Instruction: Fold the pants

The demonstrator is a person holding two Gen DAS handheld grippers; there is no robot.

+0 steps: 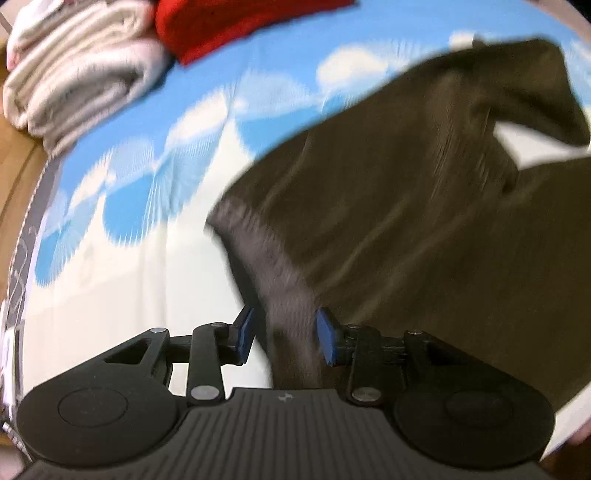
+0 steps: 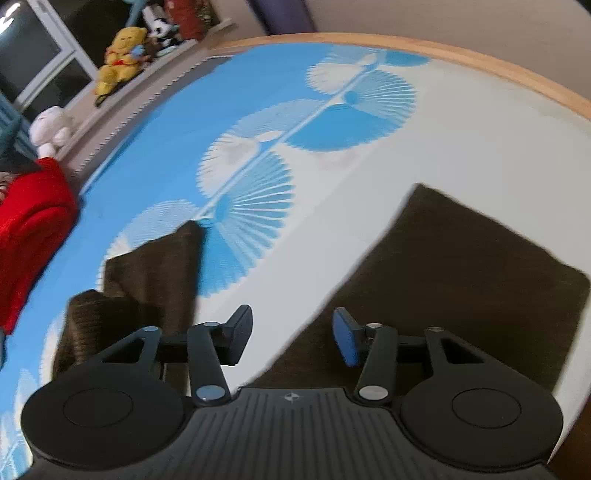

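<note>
Bare sheet (image 2: 369, 206) lies open between the two pant (image 2: 461, 280) parts; folded towels (image 1: 74, 81) and red cloth (image 1: 229, 26) crowd the bed's far corner.

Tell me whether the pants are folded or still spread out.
Not folded yet: the brown pants lie spread on the sheet, legs apart, waistband between the open left gripper.

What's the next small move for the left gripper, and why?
Probably close the left gripper on the pants: a strip of the dark fabric already sits between its open fingers, not yet pinched. The right gripper is open too, over bare sheet at the fabric's edge, holding nothing.
</note>
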